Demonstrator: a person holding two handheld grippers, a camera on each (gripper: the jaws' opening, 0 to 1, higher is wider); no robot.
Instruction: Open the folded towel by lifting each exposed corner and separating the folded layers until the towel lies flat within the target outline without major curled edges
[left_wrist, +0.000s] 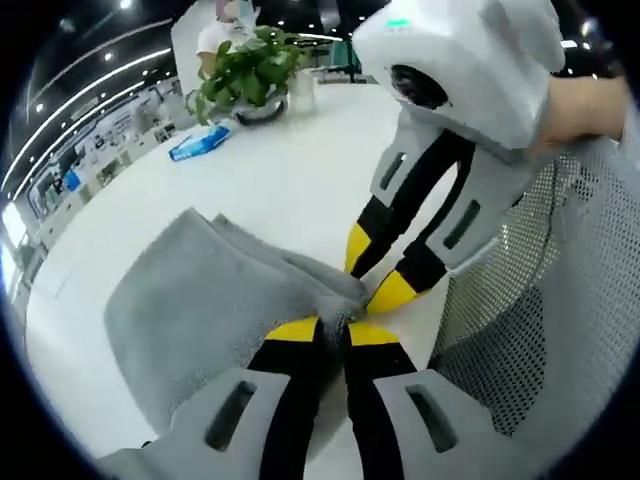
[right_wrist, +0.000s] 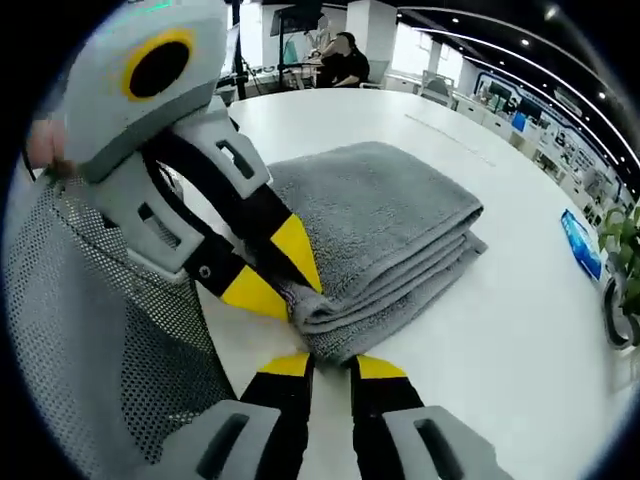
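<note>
A white table (right_wrist: 420, 130) in an open office carried the folded towel (right_wrist: 385, 220). Both grippers met at its near corner. The left gripper (left_wrist: 334, 330) was pinched on the corner layers; the right gripper (right_wrist: 328, 364) looked nearly closed at the lower edge. Advice: grip only the top layer, then lift and peel slowly.
</note>
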